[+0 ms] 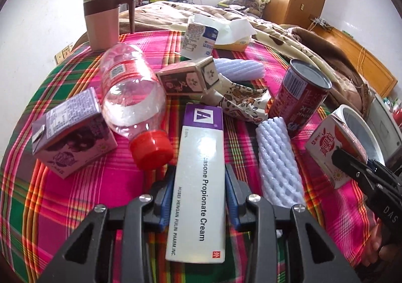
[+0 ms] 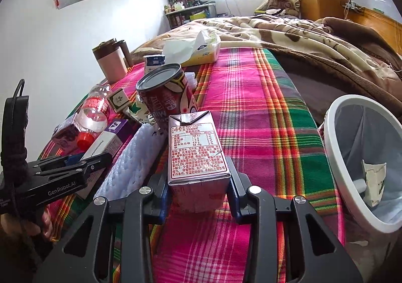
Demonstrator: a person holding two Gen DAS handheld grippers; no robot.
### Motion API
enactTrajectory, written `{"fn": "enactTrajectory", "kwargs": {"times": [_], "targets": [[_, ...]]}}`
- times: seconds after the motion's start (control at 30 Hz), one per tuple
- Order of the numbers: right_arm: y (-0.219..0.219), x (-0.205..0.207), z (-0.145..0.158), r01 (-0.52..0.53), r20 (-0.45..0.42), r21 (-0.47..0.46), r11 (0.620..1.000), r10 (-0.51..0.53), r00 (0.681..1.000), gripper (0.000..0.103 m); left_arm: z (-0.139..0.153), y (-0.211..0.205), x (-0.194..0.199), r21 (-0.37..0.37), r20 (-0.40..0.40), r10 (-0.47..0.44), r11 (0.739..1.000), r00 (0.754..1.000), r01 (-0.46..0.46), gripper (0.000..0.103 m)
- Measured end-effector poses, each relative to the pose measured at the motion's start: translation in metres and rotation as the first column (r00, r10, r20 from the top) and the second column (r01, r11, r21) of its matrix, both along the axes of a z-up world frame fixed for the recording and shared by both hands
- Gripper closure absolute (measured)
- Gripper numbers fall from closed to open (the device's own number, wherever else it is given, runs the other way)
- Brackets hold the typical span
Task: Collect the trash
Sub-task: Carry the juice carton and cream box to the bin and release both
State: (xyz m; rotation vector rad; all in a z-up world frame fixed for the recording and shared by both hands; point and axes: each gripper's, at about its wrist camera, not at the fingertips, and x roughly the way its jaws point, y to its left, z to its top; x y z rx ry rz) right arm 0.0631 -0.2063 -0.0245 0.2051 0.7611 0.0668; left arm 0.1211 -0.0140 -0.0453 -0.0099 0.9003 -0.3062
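My left gripper (image 1: 199,182) is shut on a long white-and-purple cream box (image 1: 201,170) that lies on the plaid tablecloth (image 1: 75,207), with a blue pad against each long side. In the right wrist view the same gripper (image 2: 93,159) shows at the left on that box (image 2: 110,139). My right gripper (image 2: 198,182) is shut on an upright pink drink carton (image 2: 196,147). The left wrist view shows that carton (image 1: 331,142) at the right edge with the right gripper (image 1: 349,164) on it. A white trash bin (image 2: 364,157) with a liner stands just right of the table and holds a scrap.
On the cloth lie a clear bottle (image 1: 133,97) with a red cap, a purple carton (image 1: 72,129), a brown box (image 1: 188,77), crumpled patterned paper (image 1: 241,99), two white foam nets (image 1: 279,162), a red can (image 1: 301,97), a small milk carton (image 1: 198,39), a tissue pack (image 1: 231,31) and a pink mug (image 1: 103,21). A bed lies behind.
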Motion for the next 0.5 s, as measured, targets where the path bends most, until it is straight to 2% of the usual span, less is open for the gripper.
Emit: {"fn": "enactTrajectory", "kwargs": {"times": [0.27,0.5], "targets": [[-0.010,-0.012,0.009,0.012,0.030,0.013,1.000,-0.012,0.999,0.065,0.013,0.000,-0.019,-0.066,0.021,-0.009,0.998,1.000,0.010,0.065],[-0.029,-0.030,0.025,0.043,0.077,0.013,0.999,-0.044,0.996,0.065,0.041,-0.019,-0.039,-0.077,0.095,-0.057,0.995,0.994,0.065,0.065]]}}
